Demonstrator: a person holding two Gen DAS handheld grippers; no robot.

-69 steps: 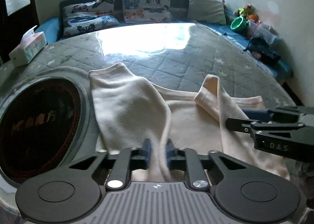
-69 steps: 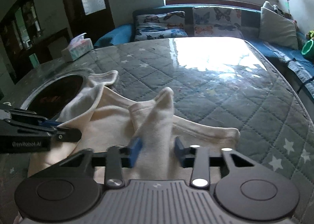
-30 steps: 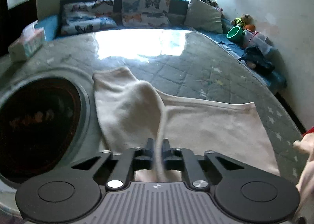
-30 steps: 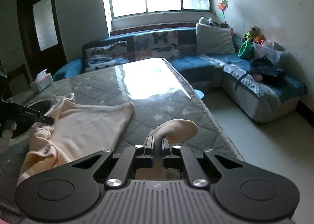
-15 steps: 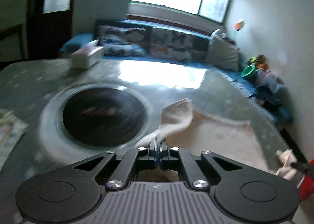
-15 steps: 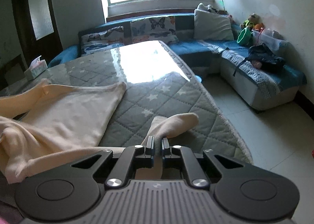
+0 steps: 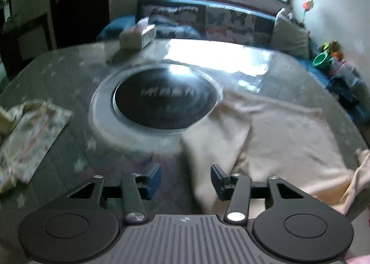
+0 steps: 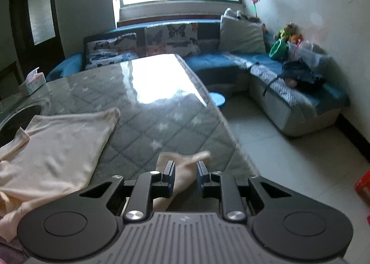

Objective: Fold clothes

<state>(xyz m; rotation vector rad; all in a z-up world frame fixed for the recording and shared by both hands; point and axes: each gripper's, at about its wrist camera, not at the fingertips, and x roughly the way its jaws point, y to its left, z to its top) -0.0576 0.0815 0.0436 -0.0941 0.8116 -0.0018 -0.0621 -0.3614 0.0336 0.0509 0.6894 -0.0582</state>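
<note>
Patterned cloth point(image 7: 30, 139): crumpled at far left of the desk point(image 7: 69, 74), well apart from the work.
Dark round inset point(image 7: 165, 102): centre-left in the desk, its right rim overlapped by the garment's edge.
Left gripper point(image 7: 186, 179): jaws now spread wide and empty; half a second ago pressed together on the left sleeve point(image 7: 215, 148), since let go.
Cream garment point(image 7: 289, 139): flat on the desk, right of the inset, left sleeve laid out along its side.
Right gripper point(image 8: 185, 177): jaws parted around the right sleeve point(image 8: 182, 166), no longer pinching; sleeve resting near the desk's right edge.
Meaning: spreading step looks finished, both sleeves released outward; folding them inward probably comes next.
</note>
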